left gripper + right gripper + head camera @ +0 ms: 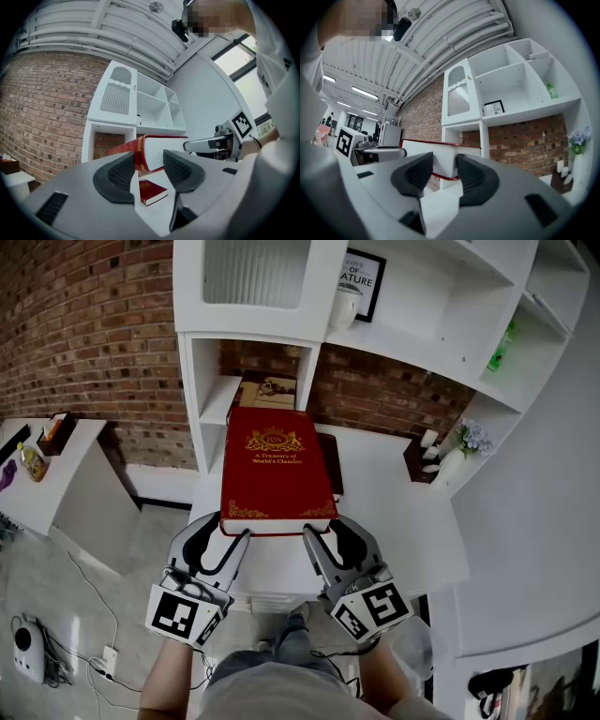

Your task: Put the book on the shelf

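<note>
A large red book point(277, 470) with gold lettering is held flat above the white desk point(394, 493), its far edge pointing at the white shelf unit point(211, 381). My left gripper point(235, 533) is shut on the near left corner, spine side. My right gripper point(318, 532) is shut on the near right corner. In the left gripper view the red book point(157, 149) sits between the pads point(123, 172), and my left gripper point(149, 171) grips it. In the right gripper view the red book's white page edge point(440, 157) fills my right gripper point(445, 172).
A smaller red book point(152, 191) lies on the desk under the held one. A lower cubby holds a brown object point(267, 390). A framed print point(364, 282), a mug point(345, 307), a green bottle point(500, 351) and a flower vase point(464, 451) stand around the shelves. A side table point(56, 484) is at the left.
</note>
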The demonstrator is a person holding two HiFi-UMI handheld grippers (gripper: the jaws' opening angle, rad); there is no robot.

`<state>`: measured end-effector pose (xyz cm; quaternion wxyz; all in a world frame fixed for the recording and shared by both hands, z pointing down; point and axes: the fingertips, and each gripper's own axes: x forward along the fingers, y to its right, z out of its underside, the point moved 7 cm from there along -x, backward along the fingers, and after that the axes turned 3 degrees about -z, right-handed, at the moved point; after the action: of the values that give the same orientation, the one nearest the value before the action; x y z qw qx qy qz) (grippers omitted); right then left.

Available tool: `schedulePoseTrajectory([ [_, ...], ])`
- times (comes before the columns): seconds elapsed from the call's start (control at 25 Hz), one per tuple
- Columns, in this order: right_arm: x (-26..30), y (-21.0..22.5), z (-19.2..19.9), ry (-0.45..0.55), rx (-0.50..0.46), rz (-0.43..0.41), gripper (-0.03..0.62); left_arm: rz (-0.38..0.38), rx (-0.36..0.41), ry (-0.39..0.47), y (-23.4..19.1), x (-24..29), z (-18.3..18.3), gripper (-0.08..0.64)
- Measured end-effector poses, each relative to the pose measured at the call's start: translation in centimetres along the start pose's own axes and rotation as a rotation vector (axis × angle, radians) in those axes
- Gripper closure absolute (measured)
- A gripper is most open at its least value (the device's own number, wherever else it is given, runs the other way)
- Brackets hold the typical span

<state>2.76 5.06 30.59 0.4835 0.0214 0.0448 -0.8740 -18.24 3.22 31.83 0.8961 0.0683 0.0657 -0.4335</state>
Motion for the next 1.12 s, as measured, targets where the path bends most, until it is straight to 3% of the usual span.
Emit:
schedulePoseTrajectory([
  [1.12, 4.9, 1.9, -0.8, 0.025, -0.022, -0.028, 0.425, -0.032, 0.025, 0.022, -3.6, 3.1, -0.4, 0.362],
])
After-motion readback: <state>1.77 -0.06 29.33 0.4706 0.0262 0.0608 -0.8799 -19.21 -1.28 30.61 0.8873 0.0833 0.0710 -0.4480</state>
